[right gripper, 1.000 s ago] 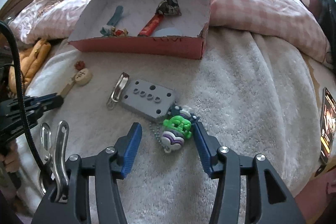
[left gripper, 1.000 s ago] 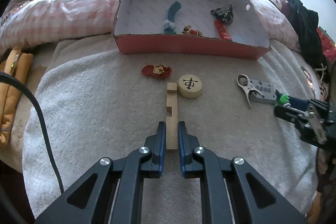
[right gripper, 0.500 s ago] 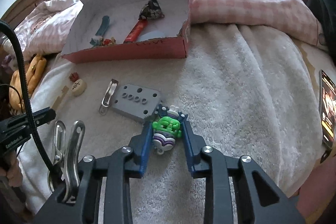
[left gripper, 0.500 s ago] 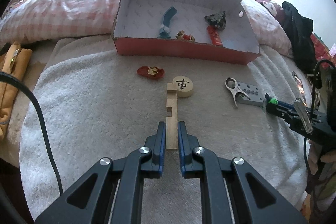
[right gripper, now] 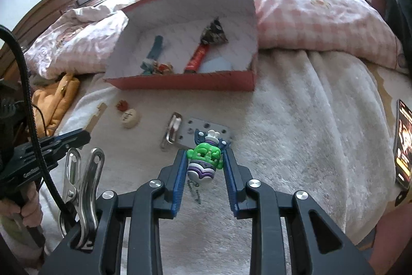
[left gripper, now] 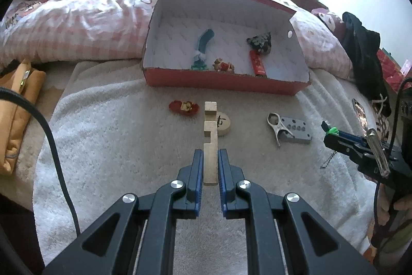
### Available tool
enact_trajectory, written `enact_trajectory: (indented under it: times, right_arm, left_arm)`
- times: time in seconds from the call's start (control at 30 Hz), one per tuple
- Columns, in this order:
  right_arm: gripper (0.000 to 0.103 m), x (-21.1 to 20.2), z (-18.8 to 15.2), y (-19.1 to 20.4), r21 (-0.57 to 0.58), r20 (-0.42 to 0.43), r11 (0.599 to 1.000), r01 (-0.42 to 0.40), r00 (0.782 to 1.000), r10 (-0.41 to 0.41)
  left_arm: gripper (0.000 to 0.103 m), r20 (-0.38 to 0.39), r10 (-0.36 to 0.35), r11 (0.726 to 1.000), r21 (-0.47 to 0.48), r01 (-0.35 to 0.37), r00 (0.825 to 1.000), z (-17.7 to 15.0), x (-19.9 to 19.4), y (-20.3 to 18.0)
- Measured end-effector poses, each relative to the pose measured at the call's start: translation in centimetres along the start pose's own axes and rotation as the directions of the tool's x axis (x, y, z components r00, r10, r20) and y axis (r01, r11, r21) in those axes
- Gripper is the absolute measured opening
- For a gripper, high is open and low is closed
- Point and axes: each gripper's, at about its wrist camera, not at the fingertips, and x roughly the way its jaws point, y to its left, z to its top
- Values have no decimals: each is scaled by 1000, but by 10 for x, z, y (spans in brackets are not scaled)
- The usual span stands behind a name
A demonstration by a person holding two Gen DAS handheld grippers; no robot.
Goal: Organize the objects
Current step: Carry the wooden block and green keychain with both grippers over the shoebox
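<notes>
While the left gripper (left gripper: pixel 208 166) pinches the wooden strip's (left gripper: pixel 210 138) near end and the right gripper (right gripper: pixel 205 169) clasps the green keychain toy (right gripper: pixel 204 161), either could slip before reaching the far red box (left gripper: pixel 219 79).

A fluffy, matt white towel (left gripper: pixel 116 146) covers the bed. The left gripper (left gripper: pixel 209 161) has matt black plastic arms, ribbed blue pads and shiny metal screws; between the pads is a pale, unvarnished wooden block (left gripper: pixel 210 146). The right gripper (right gripper: pixel 206 166) clamps a glossy green and purple plastic keychain toy (right gripper: pixel 204 159) with a thin metal chain. Near the towel's far edge stands a red cardboard box (left gripper: pixel 219 80) with a white paper lining. A matt grey block (left gripper: pixel 296 129) sits beside a shiny metal clip (left gripper: pixel 275 124).
</notes>
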Motion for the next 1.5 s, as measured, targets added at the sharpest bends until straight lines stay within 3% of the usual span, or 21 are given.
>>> enact_trajectory:
  times: [0.73, 1.17, 1.5]
  right_arm:
    - [29, 12, 60, 10, -63, 56, 998, -19, 998, 23]
    - [29, 38, 107, 14, -77, 83, 997, -15, 996, 22]
    - [29, 65, 128, 8, -57, 74, 998, -12, 997, 17]
  left_arm:
    - [10, 70, 4, 999, 47, -8, 998, 68, 10, -17]
    - [10, 97, 41, 995, 92, -50, 994, 122, 43, -14]
    - [10, 90, 51, 994, 87, -59, 995, 140, 76, -13]
